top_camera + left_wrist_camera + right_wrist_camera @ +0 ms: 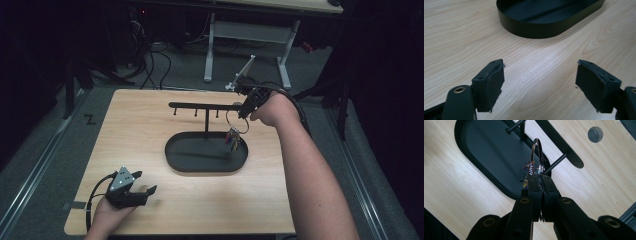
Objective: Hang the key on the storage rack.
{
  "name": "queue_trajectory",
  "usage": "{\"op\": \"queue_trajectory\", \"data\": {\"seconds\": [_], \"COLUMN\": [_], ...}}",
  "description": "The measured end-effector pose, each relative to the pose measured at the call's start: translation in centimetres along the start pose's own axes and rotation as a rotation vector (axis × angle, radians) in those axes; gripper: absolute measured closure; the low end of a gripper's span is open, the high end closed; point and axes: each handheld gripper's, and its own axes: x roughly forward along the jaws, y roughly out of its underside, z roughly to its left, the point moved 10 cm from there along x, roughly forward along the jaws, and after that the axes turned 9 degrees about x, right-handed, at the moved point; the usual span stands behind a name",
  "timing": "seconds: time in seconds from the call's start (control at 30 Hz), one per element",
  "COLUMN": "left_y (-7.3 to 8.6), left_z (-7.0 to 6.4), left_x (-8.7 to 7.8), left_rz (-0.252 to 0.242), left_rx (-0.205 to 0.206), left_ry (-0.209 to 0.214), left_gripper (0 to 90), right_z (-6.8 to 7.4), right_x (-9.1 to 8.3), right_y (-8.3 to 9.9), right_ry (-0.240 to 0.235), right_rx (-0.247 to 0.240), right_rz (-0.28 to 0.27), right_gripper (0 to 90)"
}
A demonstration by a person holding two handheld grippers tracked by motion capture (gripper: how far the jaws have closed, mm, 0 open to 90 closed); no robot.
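Note:
A black stand has an oval tray (175, 160) and a post carrying a horizontal bar with pegs (200, 105). My right gripper (244, 112) is shut on a metal key ring (236, 121) beside the bar's right end, above the tray's right part. Small coloured keys (233, 140) hang from the ring. In the right gripper view the ring (537, 152) rises from the closed jaws next to a peg (556, 163). My left gripper (145, 192) rests on the table's near left, open, with bare wood between its fingertips (496, 75). The tray's wall (534, 27) lies ahead of it.
The wooden table (140, 135) stands on grey floor. A white-legged desk frame (210, 45) and cables lie beyond its far edge. A round grey plug (595, 134) sits in the tabletop past the bar.

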Motion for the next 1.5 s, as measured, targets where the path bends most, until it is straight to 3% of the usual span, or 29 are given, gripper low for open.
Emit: {"op": "queue_trajectory", "data": {"seconds": [0.03,0.13,0.43,0.47,0.57,0.63,0.77,0.87,1.1,1.17,1.5], "left_y": [0.0,0.1,0.1,0.1,0.1,0.2,0.2,0.2,0.1,0.1,0.2], "left_z": [-0.1,-0.1,0.0,0.0,-0.1,-0.2,0.0,0.0,-0.3,-0.3,-0.4], "left_x": [0.2,0.1,0.0,0.1,0.3,0.2,0.0,-0.1,0.3,0.2,0.2], "left_rz": [0.000,0.006,0.003,0.004,0.009,0.015,0.007,0.007,0.012,0.010,0.020], "left_rx": [0.003,0.005,-0.001,0.000,0.004,0.007,-0.001,-0.006,0.009,0.009,0.013], "left_ry": [0.000,0.001,-0.002,-0.001,0.005,0.005,-0.001,0.002,0.009,0.006,0.009], "left_gripper": [23.5,23.5,23.5,23.5,23.5,23.5,23.5,23.5,23.5,23.5,23.4], "right_z": [-0.2,-0.6,-1.5,-1.7,-2.0,-2.2,-2.5,-2.6,-2.1,-2.3,-2.6], "right_x": [0.2,0.5,1.8,2.0,2.2,2.2,2.2,1.7,1.4,1.6,3.2], "right_y": [0.1,0.3,0.8,0.7,0.6,0.4,0.2,-0.3,0.3,0.8,2.7], "right_ry": [-0.006,-0.012,-0.030,-0.030,-0.025,-0.024,-0.014,0.006,0.020,0.037,0.040], "right_rx": [0.024,0.038,0.048,0.033,0.066,0.052,0.067,0.079,0.079,0.093,0.127], "right_rz": [0.002,0.007,0.017,0.014,0.009,-0.001,-0.007,-0.042,-0.053,-0.063,-0.097], "right_gripper": [87.9,87.9,87.8,87.8,87.7,87.7,86.2,82.2,75.1,65.8,45.7]}}
